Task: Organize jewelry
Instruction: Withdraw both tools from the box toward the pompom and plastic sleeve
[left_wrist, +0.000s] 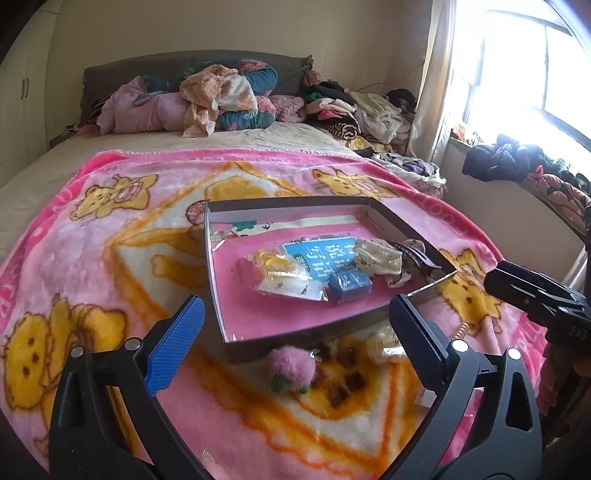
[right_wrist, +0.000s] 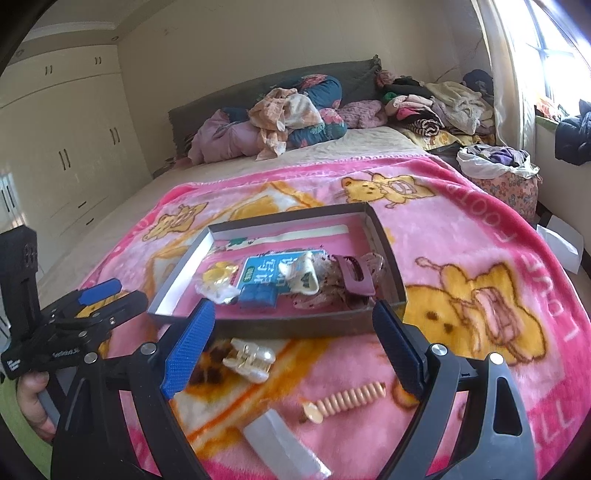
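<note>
Both claws are hanging wide apart with nothing between their pads: the left claw (left_wrist: 295, 332) over the near edge of the box (left_wrist: 218, 295), the right claw (right_wrist: 295, 339) just in front of it. The box is sitting on the pink blanket (right_wrist: 480, 240) on the bed, already holding a maroon hair clip (right_wrist: 354, 277), a small blue case (right_wrist: 258, 295) and bagged pieces. Lying loose on the blanket, outside the box, are a pearly hair clip (right_wrist: 251, 360), a coiled hair tie (right_wrist: 351, 400) and a pink pompom charm (left_wrist: 291, 365). The pearly clip is probably light, stiff and smooth, so gripping across its body is looking safest; the coil is likely springy and the pompom soft.
</note>
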